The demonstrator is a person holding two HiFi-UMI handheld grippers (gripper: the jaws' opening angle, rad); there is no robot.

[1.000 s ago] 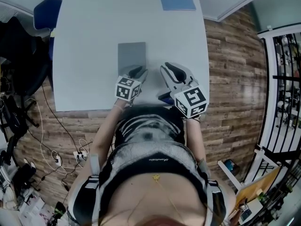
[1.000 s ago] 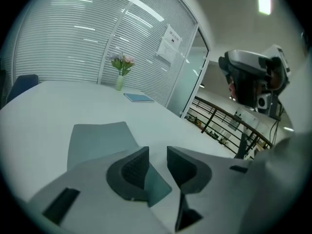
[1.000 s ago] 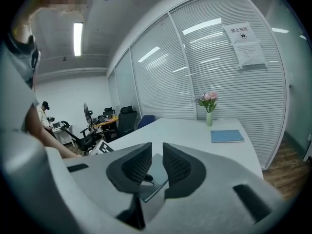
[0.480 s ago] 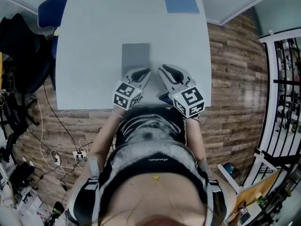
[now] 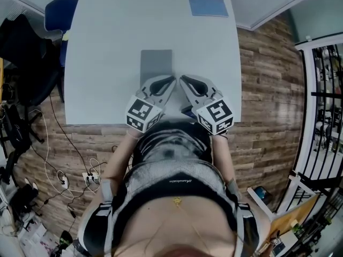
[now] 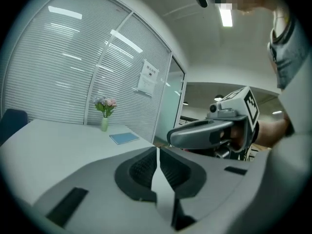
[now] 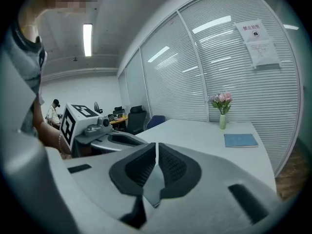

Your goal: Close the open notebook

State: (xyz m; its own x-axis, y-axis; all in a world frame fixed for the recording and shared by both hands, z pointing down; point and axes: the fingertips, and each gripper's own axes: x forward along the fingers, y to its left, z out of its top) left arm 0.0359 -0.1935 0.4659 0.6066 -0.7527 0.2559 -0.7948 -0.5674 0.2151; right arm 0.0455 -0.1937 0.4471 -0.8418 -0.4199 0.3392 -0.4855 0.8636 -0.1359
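- Paper notice (image 7: 257, 43), hanging on the glass partition (image 7: 195, 72): is carrying a red heading in Chinese characters and smaller lines beneath, all too small to read.
- Person's shirt (image 5: 177, 170): is showing one short line of script print, illegible.

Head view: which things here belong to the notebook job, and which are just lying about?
Job: grey notebook, lying flat and looking closed; left gripper and right gripper, both shut and empty.

Lying about: blue book at the table's far end; flower vase; blue chair.
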